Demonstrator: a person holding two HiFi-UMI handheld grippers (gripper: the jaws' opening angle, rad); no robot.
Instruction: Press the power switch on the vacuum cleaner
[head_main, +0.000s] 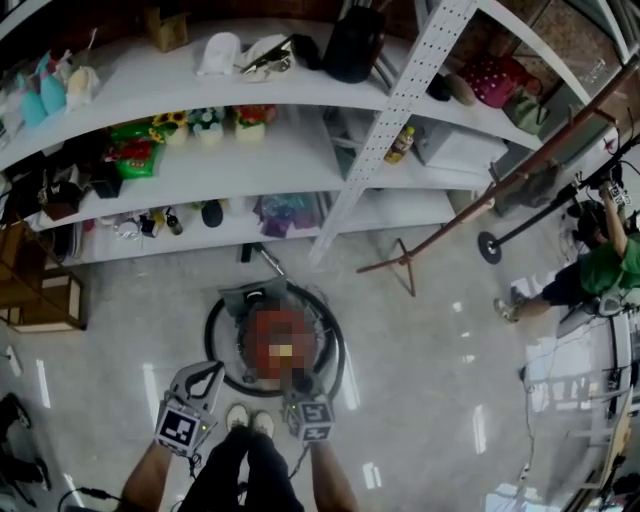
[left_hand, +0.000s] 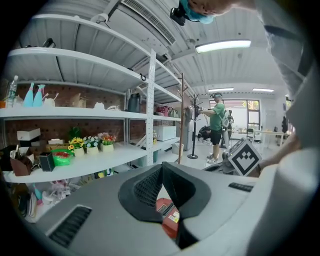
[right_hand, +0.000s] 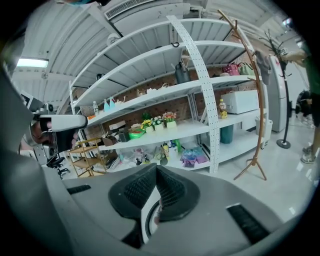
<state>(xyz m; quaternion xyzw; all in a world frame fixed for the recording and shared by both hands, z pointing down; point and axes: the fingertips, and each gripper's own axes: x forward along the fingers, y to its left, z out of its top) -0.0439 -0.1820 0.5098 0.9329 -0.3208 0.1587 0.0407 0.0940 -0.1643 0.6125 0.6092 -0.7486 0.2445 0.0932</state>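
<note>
The vacuum cleaner (head_main: 246, 300) stands on the floor right in front of my feet, a round red body with a black hose (head_main: 214, 340) coiled around it. A blurred patch covers its top, so I cannot make out the switch. My left gripper (head_main: 214, 369) hangs over its near left side, jaws shut with nothing between them. My right gripper (head_main: 299, 381) hovers over the near right edge, also shut and empty. In the left gripper view the red body (left_hand: 168, 214) shows below the closed left gripper (left_hand: 161, 169). The right gripper (right_hand: 156, 168) looks at the shelves, with a strip of black hose (right_hand: 145, 222) below it.
White curved shelving (head_main: 300, 150) full of small items runs behind the vacuum. A wooden coat stand (head_main: 403, 263) leans at the right. Another person in green (head_main: 600, 268) stands far right among equipment. A wooden rack (head_main: 40, 295) is at the left.
</note>
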